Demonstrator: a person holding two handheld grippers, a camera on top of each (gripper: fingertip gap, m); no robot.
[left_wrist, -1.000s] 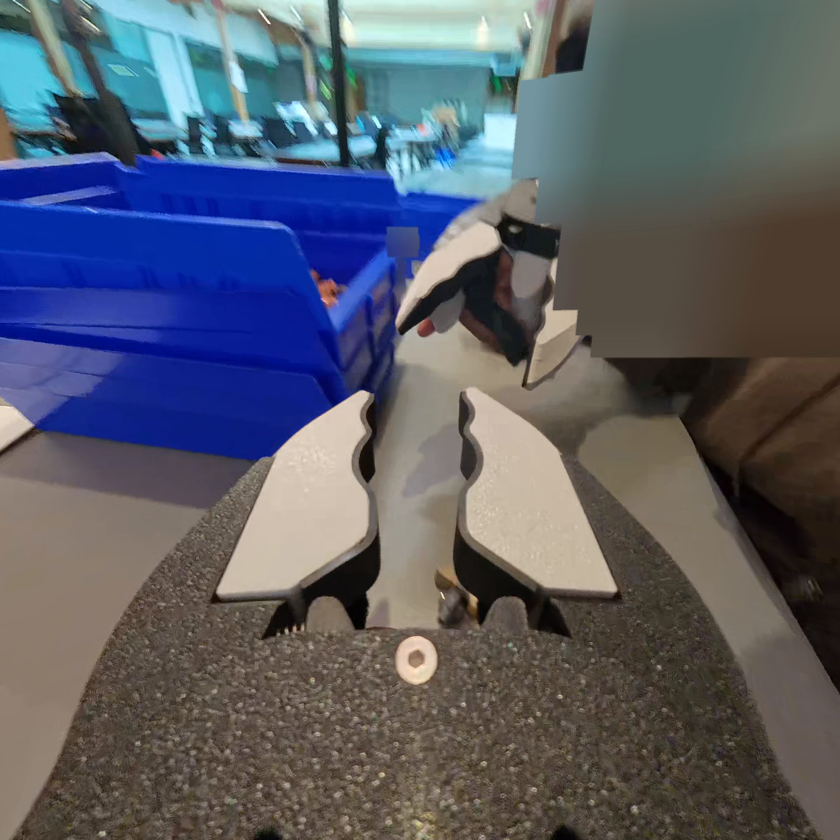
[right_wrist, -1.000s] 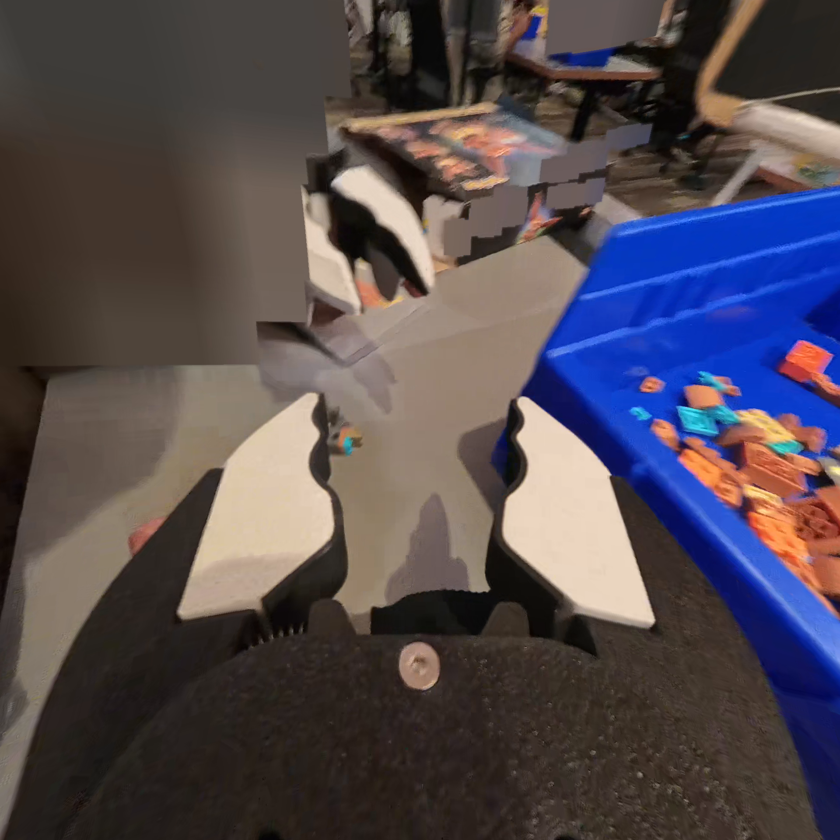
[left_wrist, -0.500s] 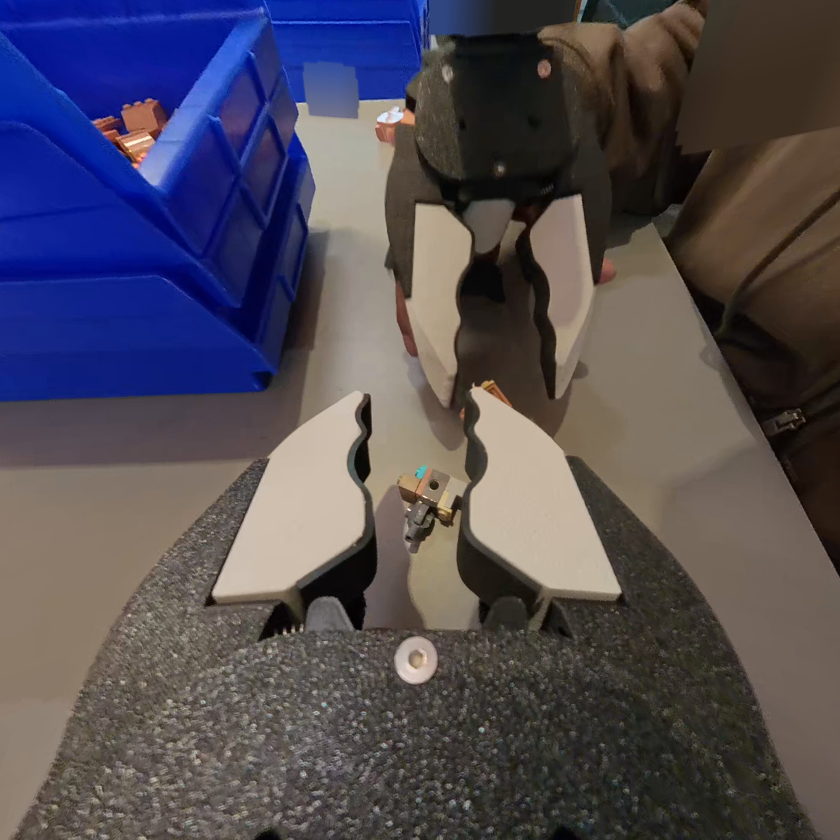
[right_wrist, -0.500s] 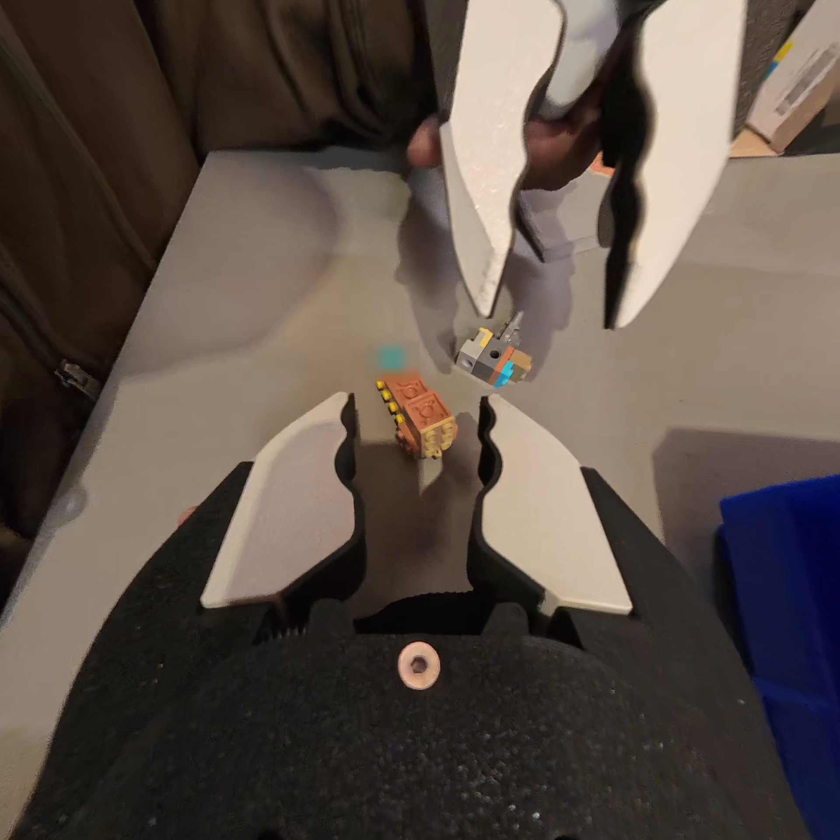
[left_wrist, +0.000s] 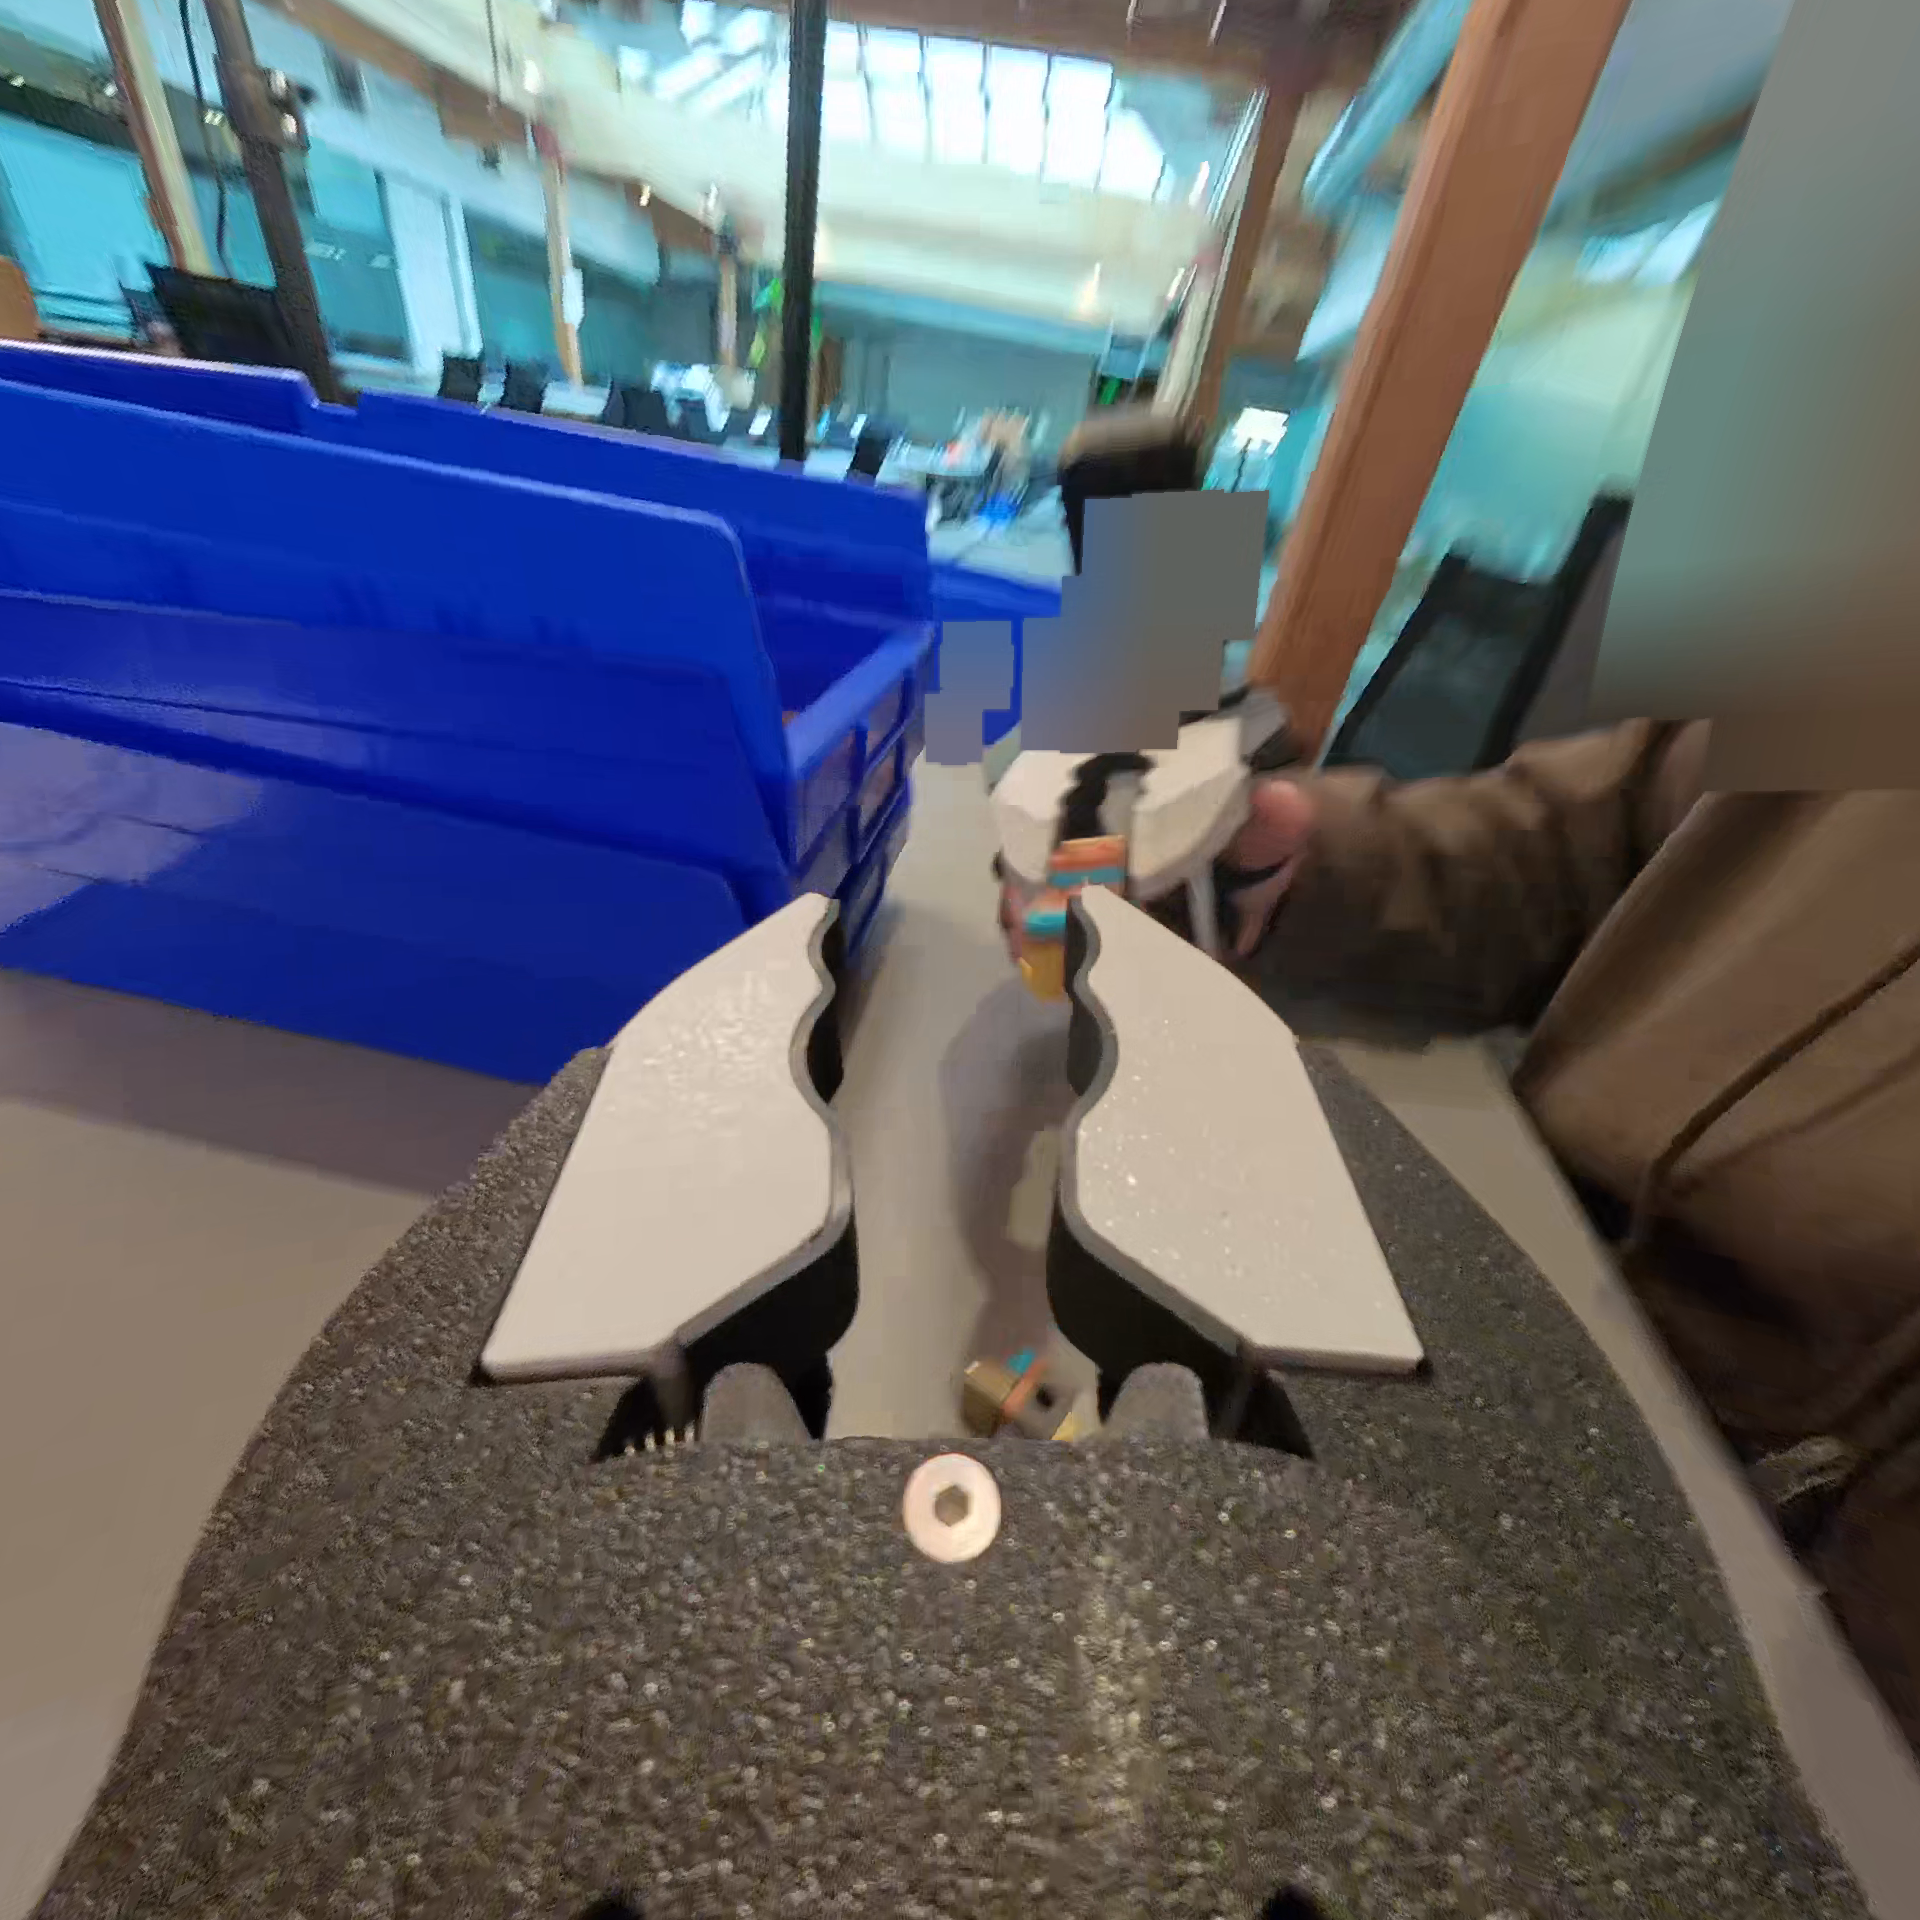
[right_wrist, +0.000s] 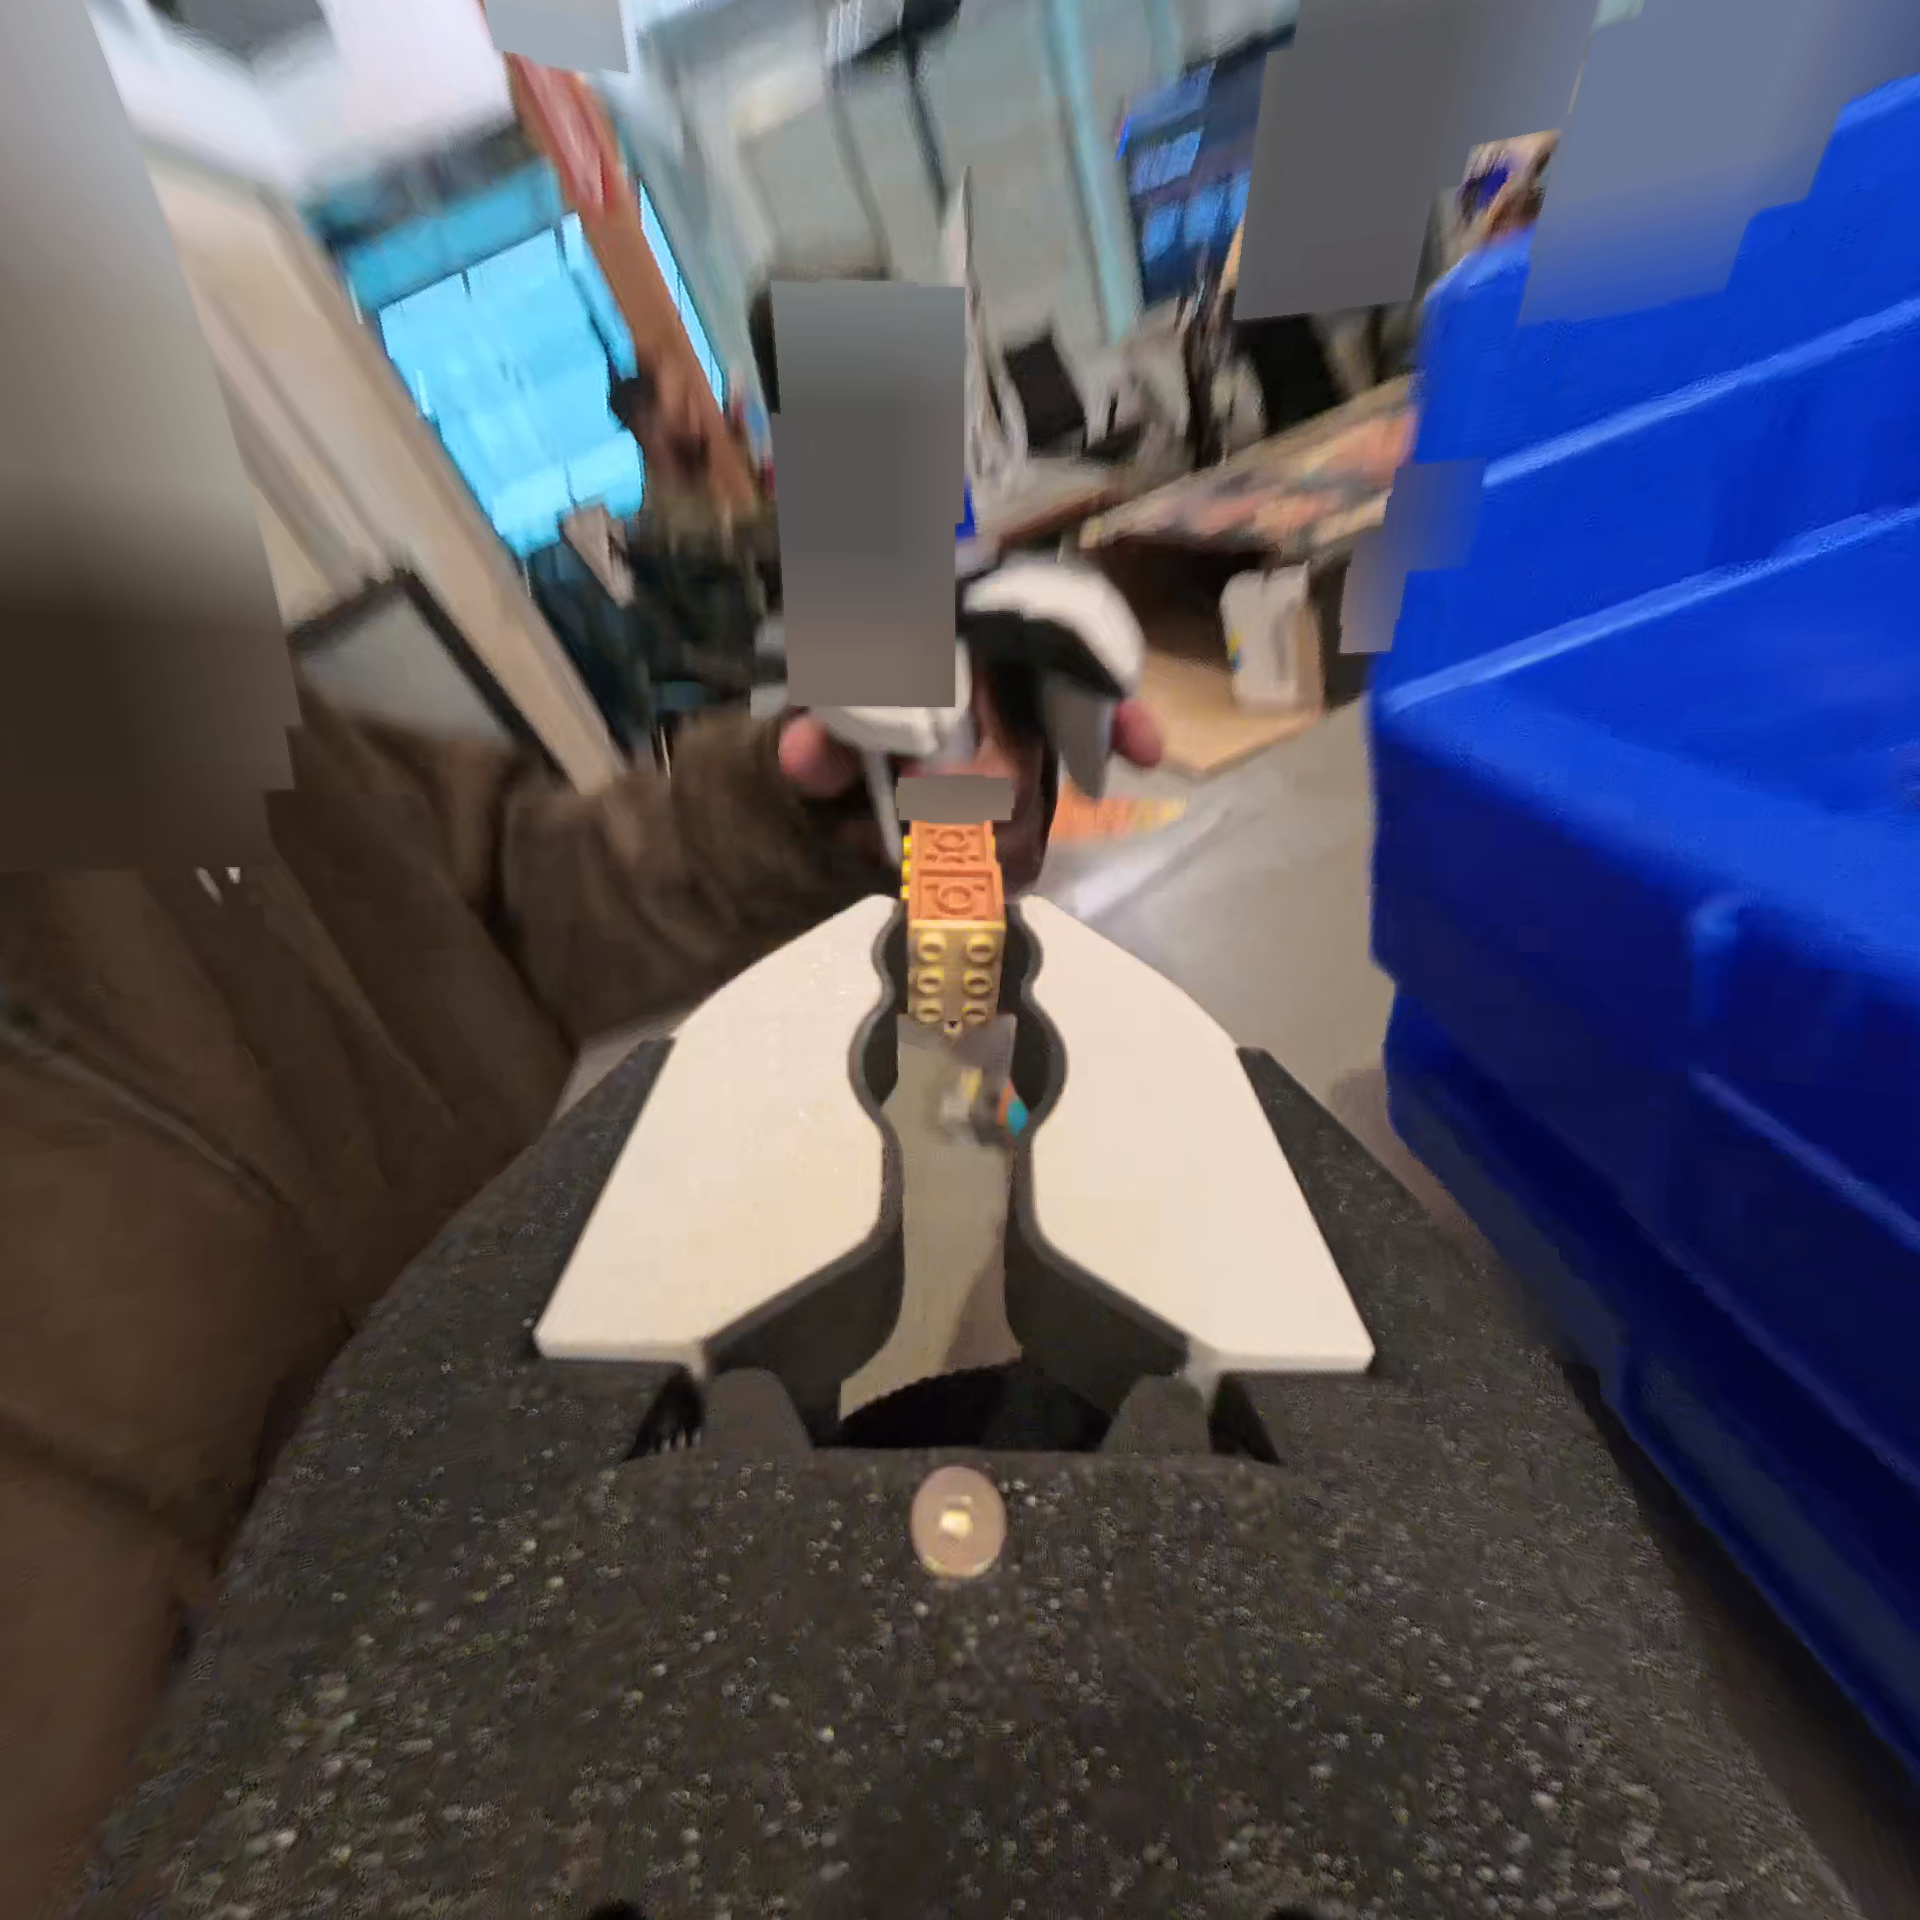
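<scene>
Grip change: my right gripper (right_wrist: 954, 961), jaws apart half a second ago, now clamps the orange-and-yellow studded brick stack (right_wrist: 954, 951) clear of the grey tabletop (right_wrist: 1226, 914). Left gripper (left_wrist: 954, 920) open; small tan-and-teal brick piece (left_wrist: 1016, 1405) on the table near its base.

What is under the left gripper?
A small brick piece lies on the grey table below the open left gripper; the gripper body hides its near part.

orange-and-yellow studded brick stack (right_wrist: 954, 940); blue bins (left_wrist: 436, 665); grey table (left_wrist: 187, 1226); pale grey fingers (right_wrist: 769, 1143) on speckled black foam
</scene>
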